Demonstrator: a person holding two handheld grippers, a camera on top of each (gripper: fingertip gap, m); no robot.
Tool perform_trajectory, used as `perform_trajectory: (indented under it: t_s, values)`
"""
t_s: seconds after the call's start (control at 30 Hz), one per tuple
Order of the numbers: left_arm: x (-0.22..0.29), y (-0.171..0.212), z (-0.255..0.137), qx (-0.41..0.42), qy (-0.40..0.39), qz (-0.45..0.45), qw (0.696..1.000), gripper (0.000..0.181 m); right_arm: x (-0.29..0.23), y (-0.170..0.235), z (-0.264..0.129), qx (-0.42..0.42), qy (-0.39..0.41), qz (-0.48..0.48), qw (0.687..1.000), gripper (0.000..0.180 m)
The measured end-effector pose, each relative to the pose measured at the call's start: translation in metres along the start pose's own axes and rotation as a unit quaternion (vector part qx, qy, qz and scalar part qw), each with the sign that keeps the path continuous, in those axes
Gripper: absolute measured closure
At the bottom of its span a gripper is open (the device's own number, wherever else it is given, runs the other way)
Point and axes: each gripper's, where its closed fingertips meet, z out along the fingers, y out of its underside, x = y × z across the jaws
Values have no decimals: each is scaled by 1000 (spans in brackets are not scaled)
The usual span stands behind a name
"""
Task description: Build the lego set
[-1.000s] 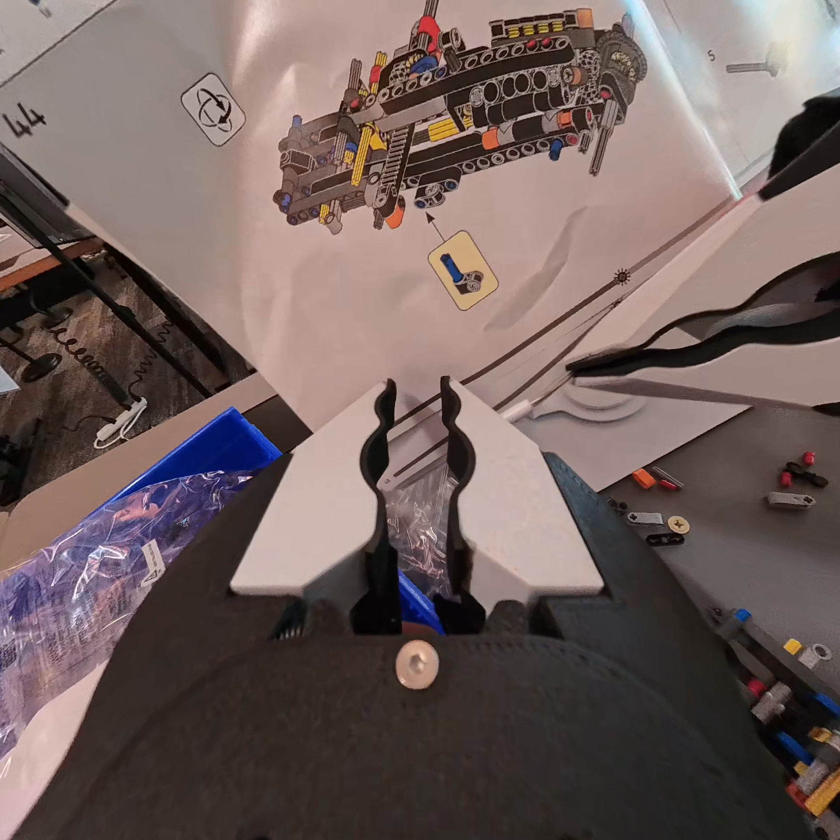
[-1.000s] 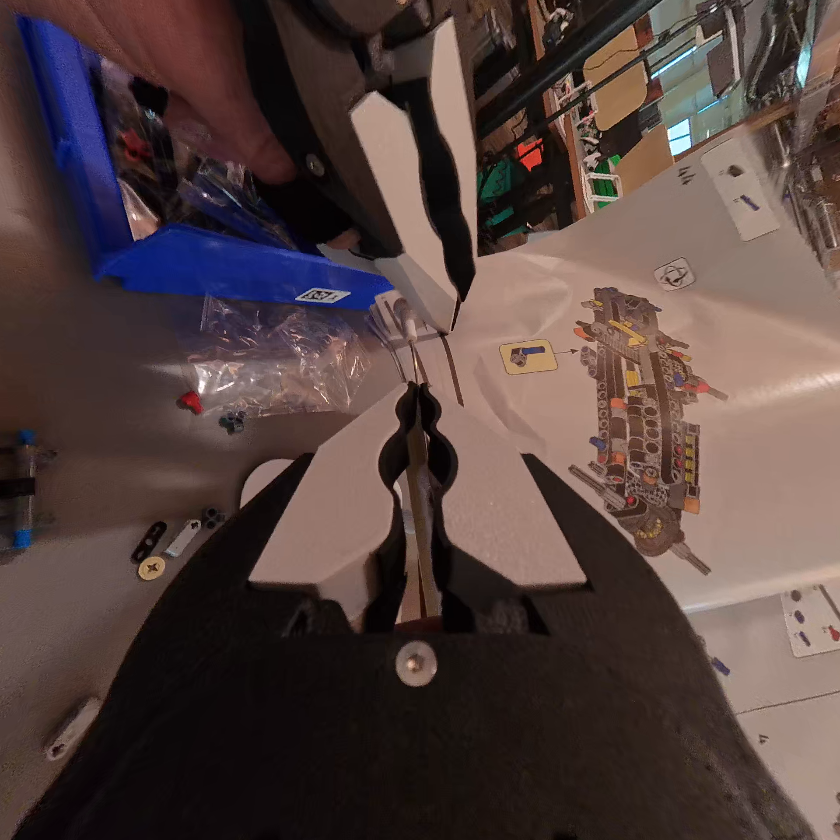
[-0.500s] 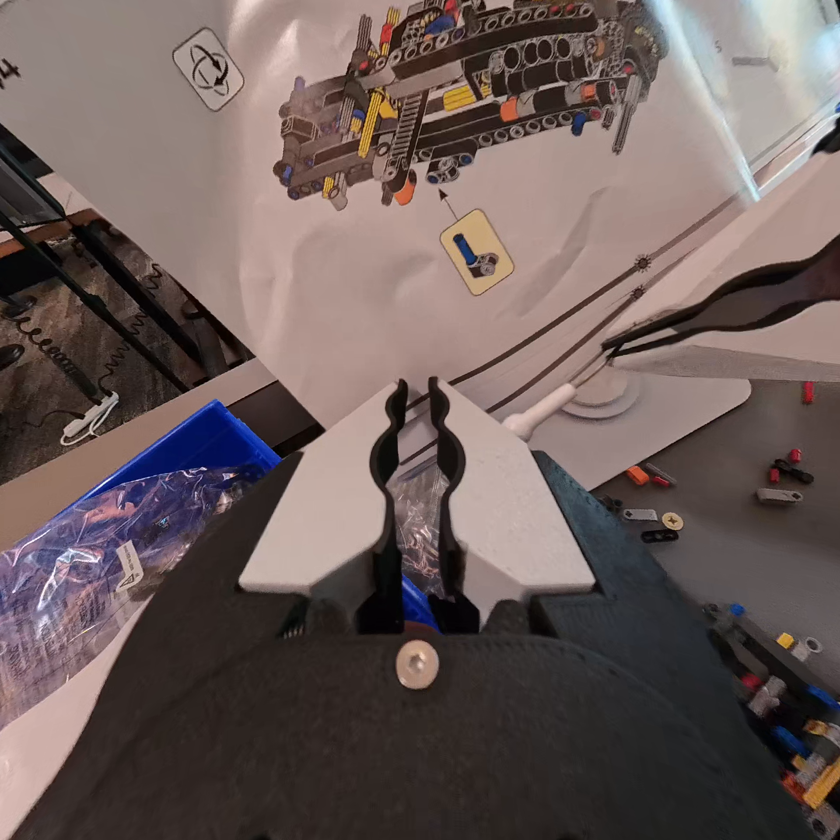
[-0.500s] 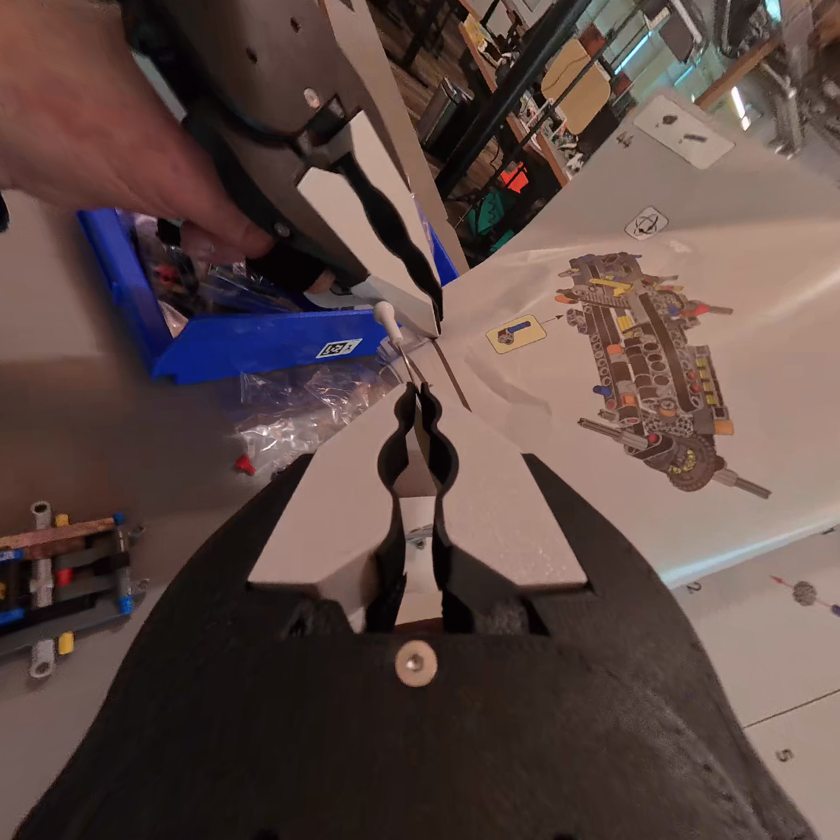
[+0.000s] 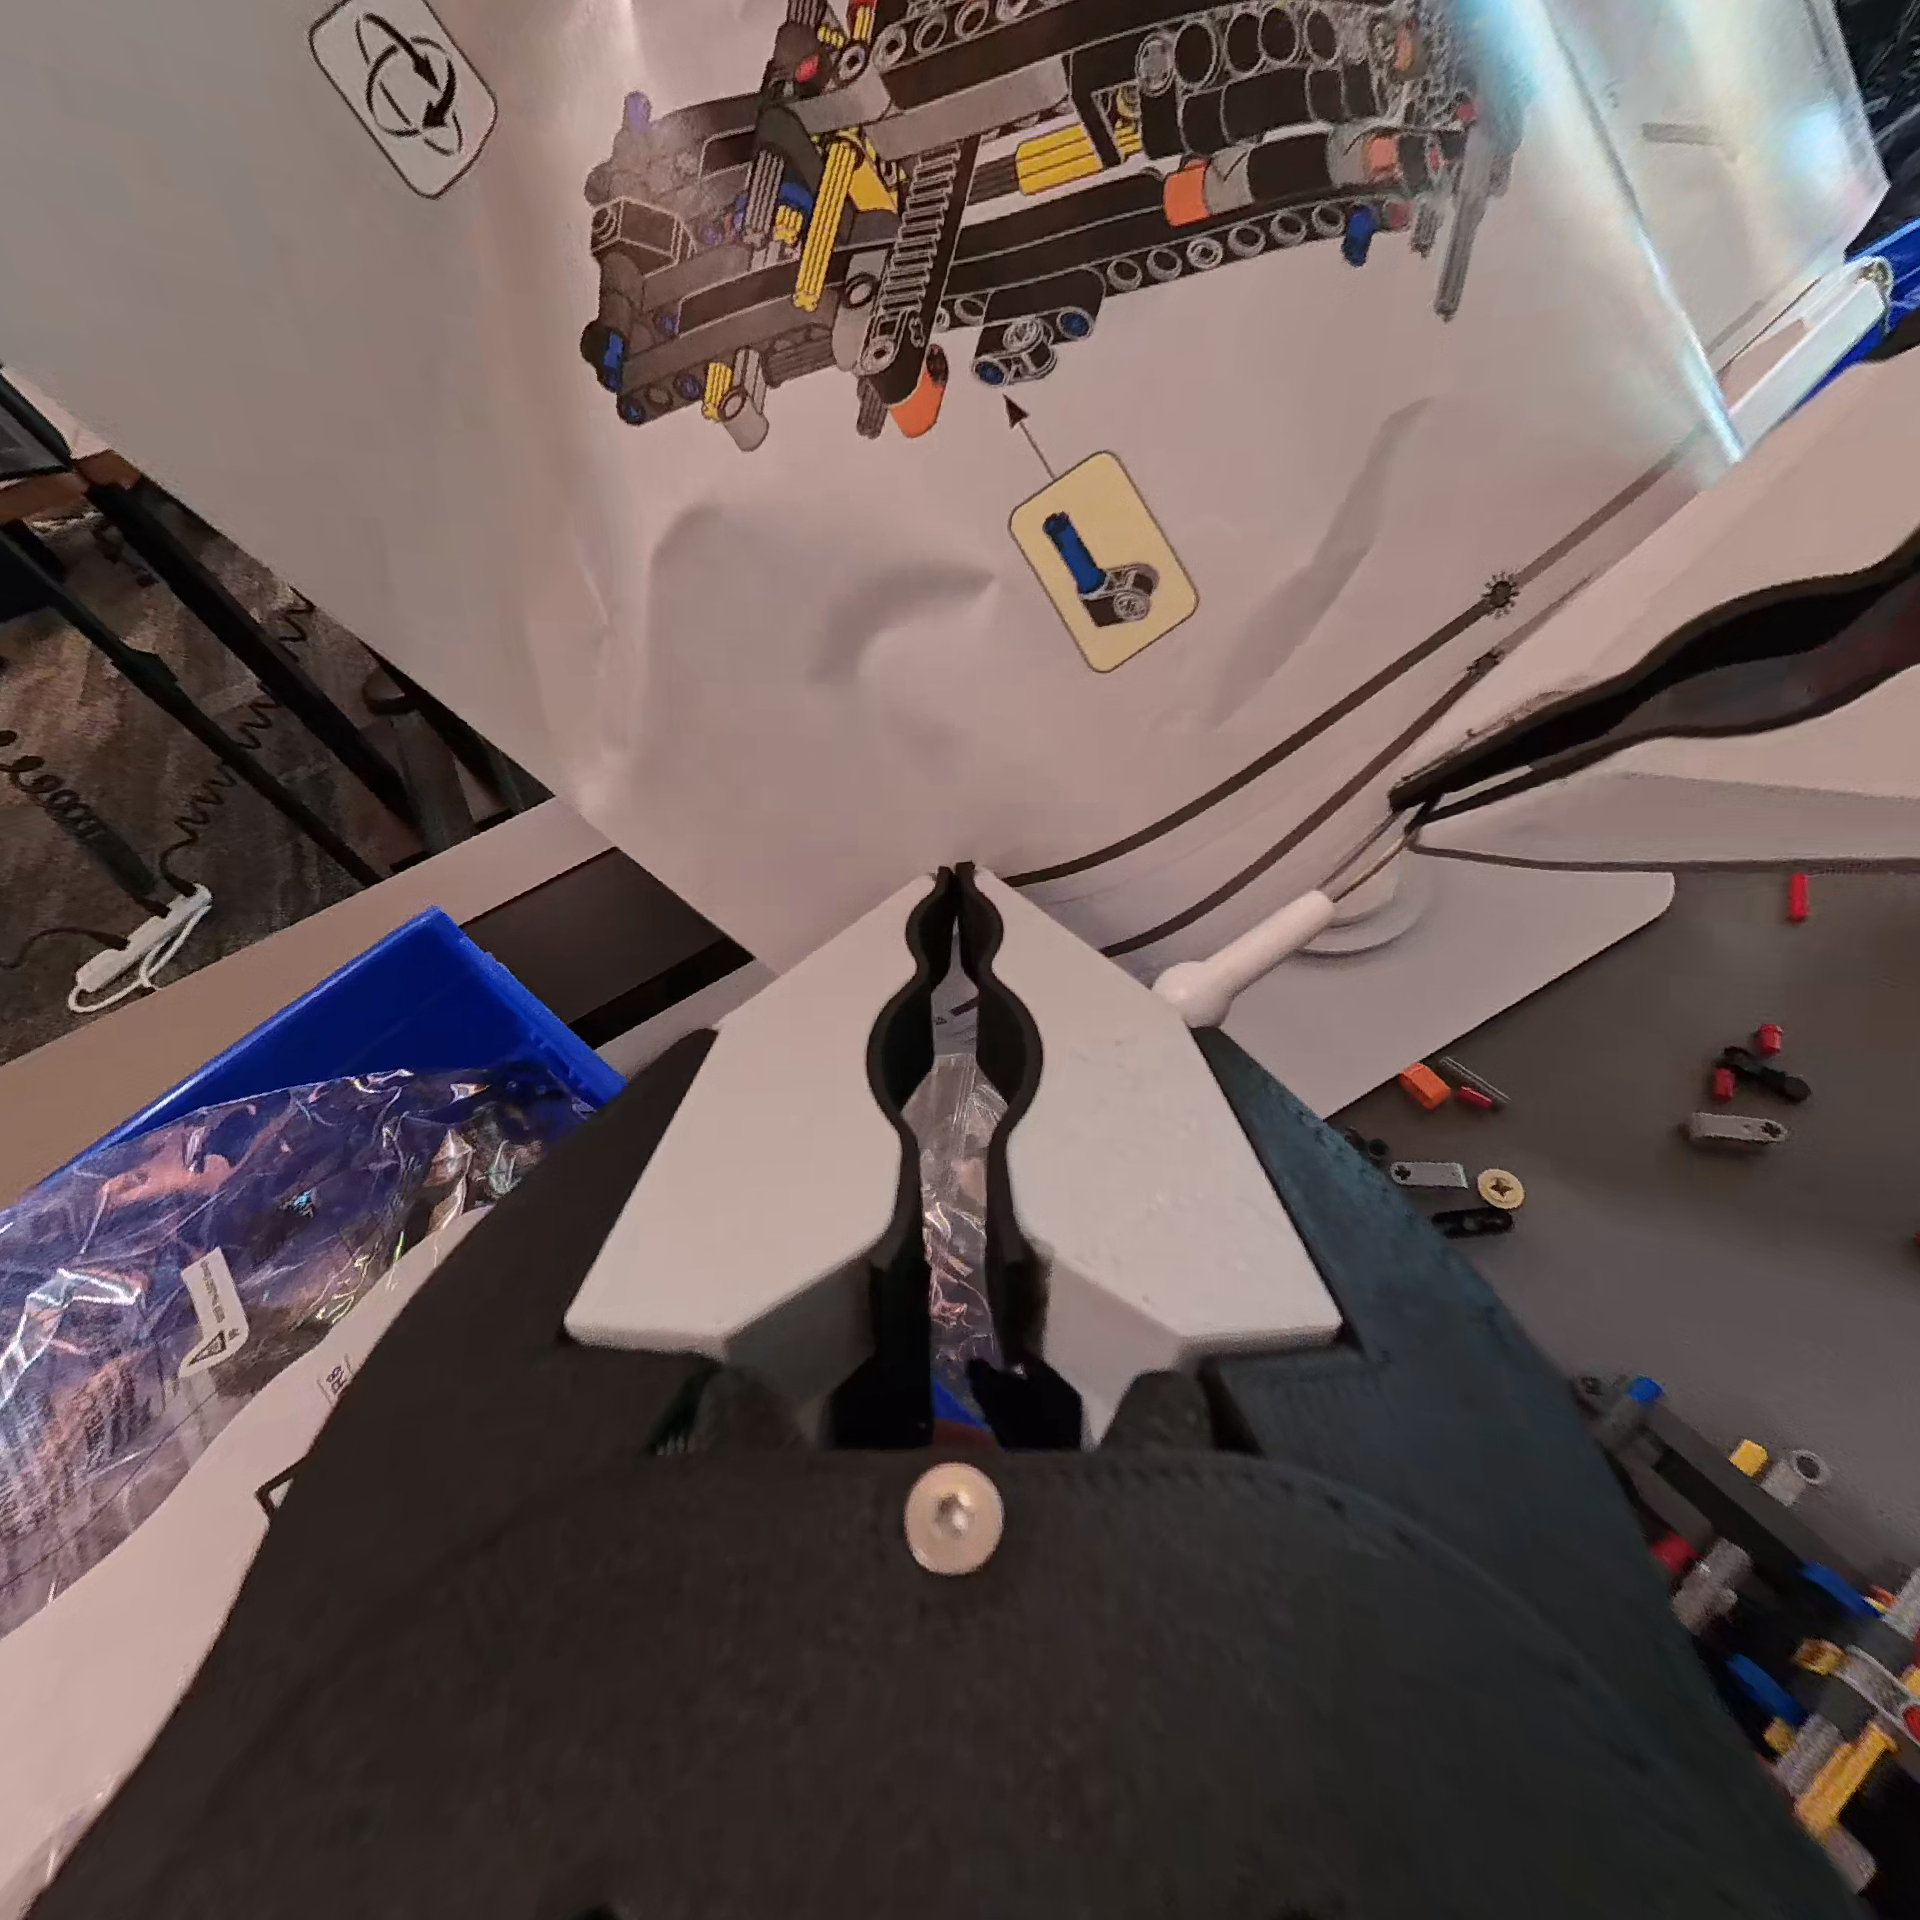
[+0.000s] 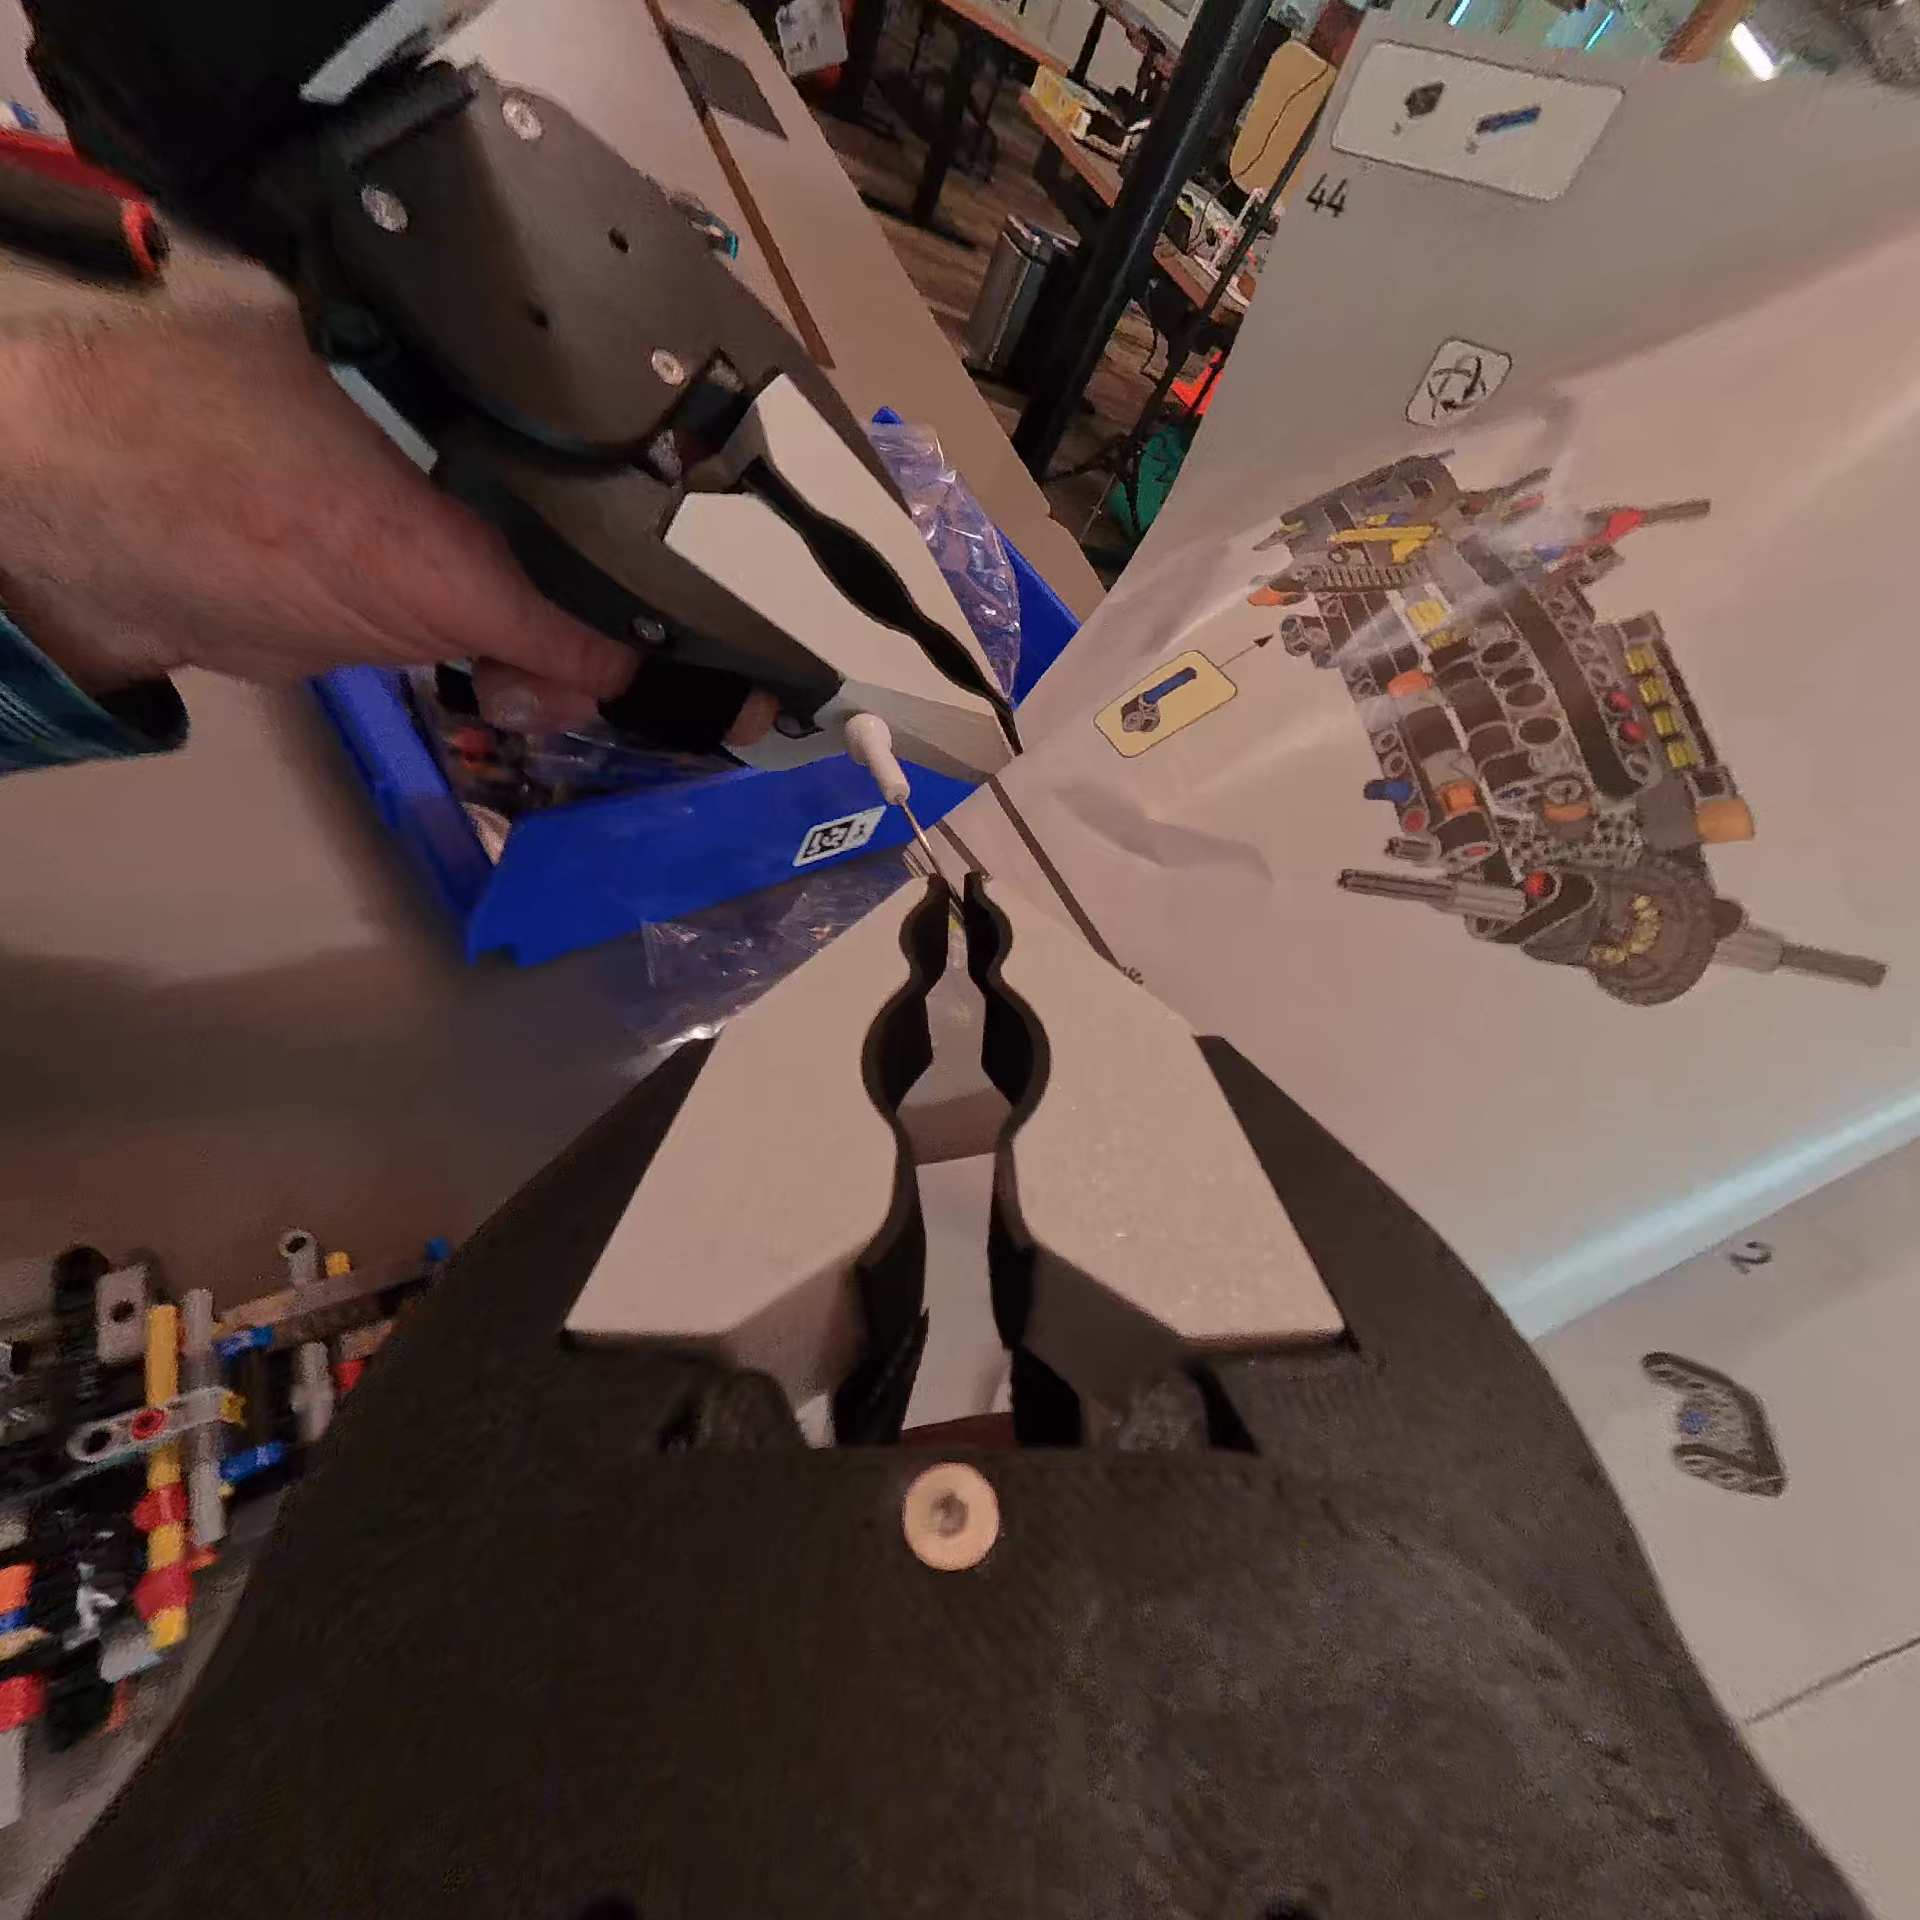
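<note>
The open instruction booklet page (image 5: 831,623) stands upright on a white stand and shows a drawing of the model. My left gripper (image 5: 956,878) is shut on the page's lower edge; it also shows in the right wrist view (image 6: 1013,743), held by a hand (image 6: 260,540). My right gripper (image 6: 956,888) is shut on the stand's thin wire page-holder, whose white tip (image 6: 868,732) sticks out past the fingers. In the left wrist view the right gripper (image 5: 1397,805) pinches that wire near its white tip (image 5: 1226,961). The partly built model (image 6: 156,1455) lies on the grey table.
A blue bin (image 5: 395,997) with clear bags of parts (image 5: 208,1247) sits left of the stand; it also shows in the right wrist view (image 6: 665,862). Loose small pieces (image 5: 1745,1127) lie on the table right of the white stand base (image 5: 1507,935). The model also shows at the lower right (image 5: 1818,1662). The partly built model (image 6: 156,1455) lies around 20 cm away from my right fingertips.
My left gripper has gone from open to shut on the page's lower edge. The right gripper has kept hold of the wire and swung, bringing the model into its view.
</note>
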Motion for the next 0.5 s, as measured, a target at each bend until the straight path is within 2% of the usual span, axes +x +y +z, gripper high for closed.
perform_trajectory:
  t_s: [0.07,0.17,0.27,0.33,0.5]
  values:
    - [0,1,0,-1,-1,-3,1000,181,1,0,0,5,0,22,1000,180]
    - [2,3,-2,-5,7,-2,1000,181,0,2,0,-6,19,-19,1000,180]
    - [0,0,-14,-1,19,-13,1000,173,-1,1,-4,1,11,-11,1000,180]
    - [2,-5,-18,12,34,-26,999,173,1,0,-5,12,16,8,1000,180]
    - [9,5,-8,-22,32,2,999,176,7,-5,-6,30,35,54,997,180]
